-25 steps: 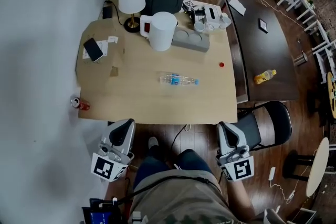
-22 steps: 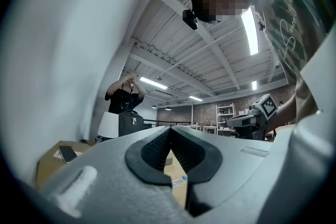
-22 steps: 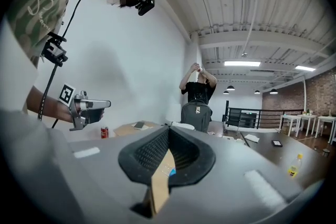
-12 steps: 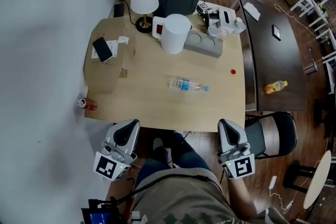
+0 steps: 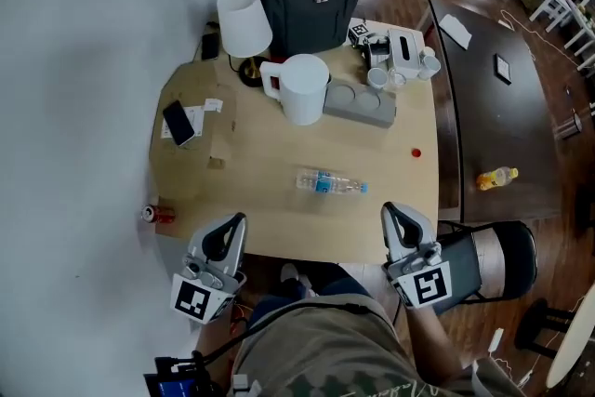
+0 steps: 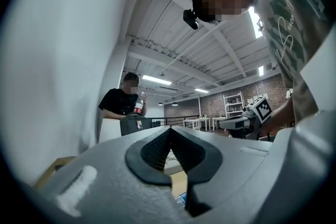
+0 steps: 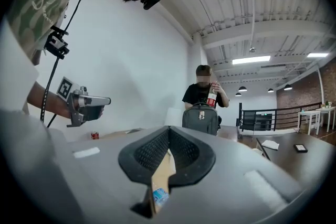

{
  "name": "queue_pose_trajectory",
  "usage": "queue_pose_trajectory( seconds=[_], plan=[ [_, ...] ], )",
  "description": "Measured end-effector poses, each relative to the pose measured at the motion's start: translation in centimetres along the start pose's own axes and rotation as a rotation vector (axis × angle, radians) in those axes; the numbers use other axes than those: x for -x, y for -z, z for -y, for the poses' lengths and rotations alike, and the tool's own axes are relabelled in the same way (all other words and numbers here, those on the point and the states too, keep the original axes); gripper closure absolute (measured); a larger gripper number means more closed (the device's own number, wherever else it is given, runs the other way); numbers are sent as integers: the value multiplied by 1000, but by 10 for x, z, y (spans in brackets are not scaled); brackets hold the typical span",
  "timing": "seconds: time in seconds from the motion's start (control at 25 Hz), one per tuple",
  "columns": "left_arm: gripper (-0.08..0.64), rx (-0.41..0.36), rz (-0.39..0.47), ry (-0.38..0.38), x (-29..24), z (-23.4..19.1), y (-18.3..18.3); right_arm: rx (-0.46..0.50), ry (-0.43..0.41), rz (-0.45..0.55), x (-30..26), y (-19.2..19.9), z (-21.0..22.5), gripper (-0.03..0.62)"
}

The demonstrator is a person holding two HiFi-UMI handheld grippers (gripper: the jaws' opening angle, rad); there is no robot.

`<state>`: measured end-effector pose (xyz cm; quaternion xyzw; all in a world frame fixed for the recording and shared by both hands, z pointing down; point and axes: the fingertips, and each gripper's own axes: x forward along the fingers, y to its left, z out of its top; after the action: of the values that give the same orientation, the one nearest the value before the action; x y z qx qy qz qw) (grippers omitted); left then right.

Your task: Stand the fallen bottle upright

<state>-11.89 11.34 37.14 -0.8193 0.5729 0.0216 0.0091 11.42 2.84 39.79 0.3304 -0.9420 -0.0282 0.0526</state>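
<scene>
Head view, left to right: a red can [image 5: 158, 215] sits at the wooden table's [image 5: 270, 223] corner, just outward of and ahead of the left gripper [image 5: 226, 232]. That gripper is held level at the table's near edge. Its jaws are pressed together with nothing between them, as the left gripper view shows plainly. Well ahead of it lie a phone [image 5: 178, 123], a white lamp [image 5: 244, 23] and a white jug [image 5: 302, 88]. The fallen bottle [image 5: 330, 183] lies on its side on the table, ahead of both grippers and between them, somewhat nearer the right one and touching neither. The right gripper [image 5: 395, 223] also hovers at the near edge, jaws closed and empty. In the right gripper view the bottle's blue label shows through the slit under the closed pads. Outward of this gripper, a yellow bottle [image 5: 497, 177] rests on a dark table [image 5: 483, 98].
</scene>
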Motion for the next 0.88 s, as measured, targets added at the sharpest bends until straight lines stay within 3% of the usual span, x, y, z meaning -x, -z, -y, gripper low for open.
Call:
queue_pose_trajectory(
  seconds=[0.44,0.68,0.88],
  plan=[
    [560,-19,-36,-38,-57,9,14,-14,-43,-36,-22,29,69,589],
    [560,-1,-19,-5,-75,-5,18,-15,45,-47,-26,27,96,589],
    [560,11,-49,34,-86,-21,23,-18,79,-48,-33,21,91,589]
  ],
)
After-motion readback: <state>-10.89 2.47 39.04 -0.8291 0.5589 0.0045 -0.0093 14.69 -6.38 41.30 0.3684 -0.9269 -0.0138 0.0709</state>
